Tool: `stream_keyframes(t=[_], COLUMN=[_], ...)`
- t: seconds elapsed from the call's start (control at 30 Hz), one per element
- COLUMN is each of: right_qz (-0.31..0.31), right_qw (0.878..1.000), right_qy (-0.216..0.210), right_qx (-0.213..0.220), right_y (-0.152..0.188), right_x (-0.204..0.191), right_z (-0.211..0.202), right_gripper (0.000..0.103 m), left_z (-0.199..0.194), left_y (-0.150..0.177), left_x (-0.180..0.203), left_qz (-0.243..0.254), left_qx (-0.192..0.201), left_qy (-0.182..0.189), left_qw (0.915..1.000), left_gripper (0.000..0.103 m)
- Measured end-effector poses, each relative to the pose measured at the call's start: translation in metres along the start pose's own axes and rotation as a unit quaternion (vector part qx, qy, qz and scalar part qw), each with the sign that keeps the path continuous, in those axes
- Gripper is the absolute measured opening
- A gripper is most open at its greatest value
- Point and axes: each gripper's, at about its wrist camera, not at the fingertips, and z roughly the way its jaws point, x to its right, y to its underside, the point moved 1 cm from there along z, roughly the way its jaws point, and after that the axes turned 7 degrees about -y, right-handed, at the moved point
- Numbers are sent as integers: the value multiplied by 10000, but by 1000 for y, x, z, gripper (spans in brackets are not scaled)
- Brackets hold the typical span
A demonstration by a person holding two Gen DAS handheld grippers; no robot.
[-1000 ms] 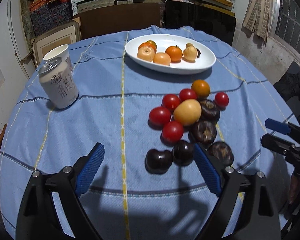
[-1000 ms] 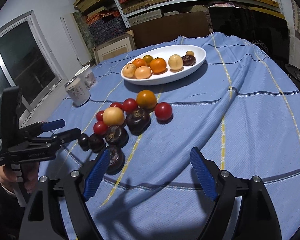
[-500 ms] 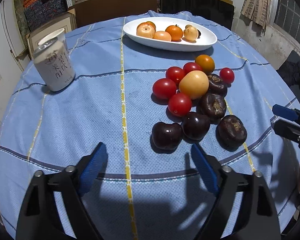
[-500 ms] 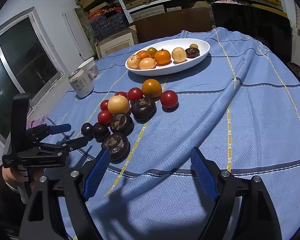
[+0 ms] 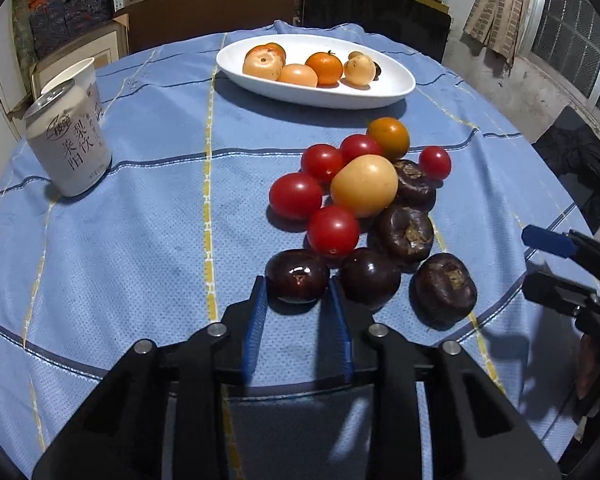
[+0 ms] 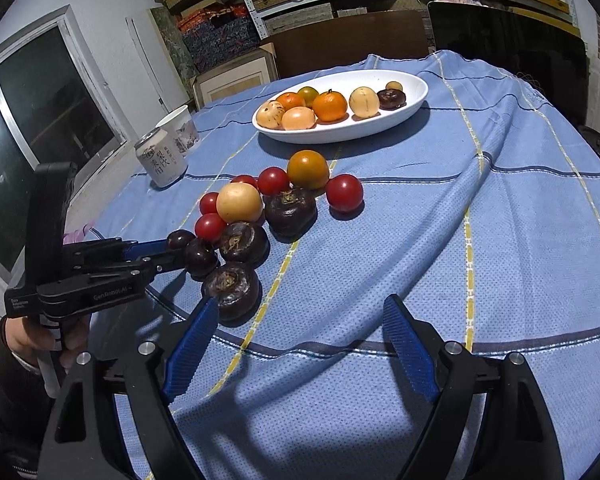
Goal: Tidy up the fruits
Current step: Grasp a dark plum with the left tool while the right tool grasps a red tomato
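Your left tongs (image 5: 298, 300) are gripping a dark fruit (image 5: 297, 275) at its near sides, nearly closed, as it is sitting on the counter (image 5: 140, 220). Your right tongs (image 6: 300, 340) are hanging wide open over bare cloth, holding nothing. Just beyond the left tongs, red tomatoes (image 5: 333, 230) and a yellow fruit (image 5: 364, 185) are clustering. Farther off, the white dish (image 5: 380, 92) is carrying orange fruits, with a can (image 5: 69, 142) far left.
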Motion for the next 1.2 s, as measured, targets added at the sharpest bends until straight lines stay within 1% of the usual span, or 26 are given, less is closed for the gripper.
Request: stream_keyframes(t=[0.1,0.17,0.23,0.27,0.33,0.37,0.4,0.43,0.47,0.57,0.7,0.73,0.77,0.87,1.0,1.1,1.2], right_qz=[-1,-103,-406,-515,-665,-734,-828,-863,-867,-794,-839,-861,-884,-861,-707,-624,-534], right_qw=[9999,9988,9951,9943,9935,9922,9905,9898,9896,9904,9908,9906,9907,9908,9937,9954,9965], right_qy=[141,456,902,936,902,964,1021,1029,1015,961,919,927,904,942,778,660,600], right_qx=[92,138,-8,-52,-183,-290,-405,-467,-534,-601,-536,-516,-493,-456,-382,-296,-238], right_y=[-11,-24,-38,-43,-53,-56,-60,-61,-62,-65,-70,-72,-73,-74,-69,-62,-55], right_x=[6,12,14,14,16,17,17,17,19,24,21,20,19,17,17,17,18], right_z=[-1,3,15,20,34,42,52,57,63,75,83,86,86,87,73,58,48], right_gripper=[85,85,85,85,80,74,64,59,51,49,49,42,29,29,29,29,29], left_z=[0,0,1,1,1,1,1,1,2,2,3,3,4,5,6,7,8], left_y=[0,0,1,0,0,0,1,0,0,0,-1,-1,-2,-3,-5,-7,-9], left_x=[-2,-4,-3,-3,-4,-4,-4,-5,-5,-6,-5,-4,-4,-4,-6,-3,-1], left_qz=[-64,-88,-69,-66,-83,-86,-90,-92,-97,-109,-91,-84,-80,-136,-253,-190,-121], left_qx=[16,12,14,19,19,16,15,12,7,0,3,7,6,-1,-22,-12,21], left_qy=[95,140,128,129,151,161,171,177,185,201,167,154,141,139,156,79,9], left_qw=[9999,9999,9999,9999,9999,9998,9998,9998,9998,9997,9998,9998,9999,9998,9996,9998,9999], left_gripper=[30,30,30,30,30,31,31,31,31,32,32,32,32,32,32,33,36])
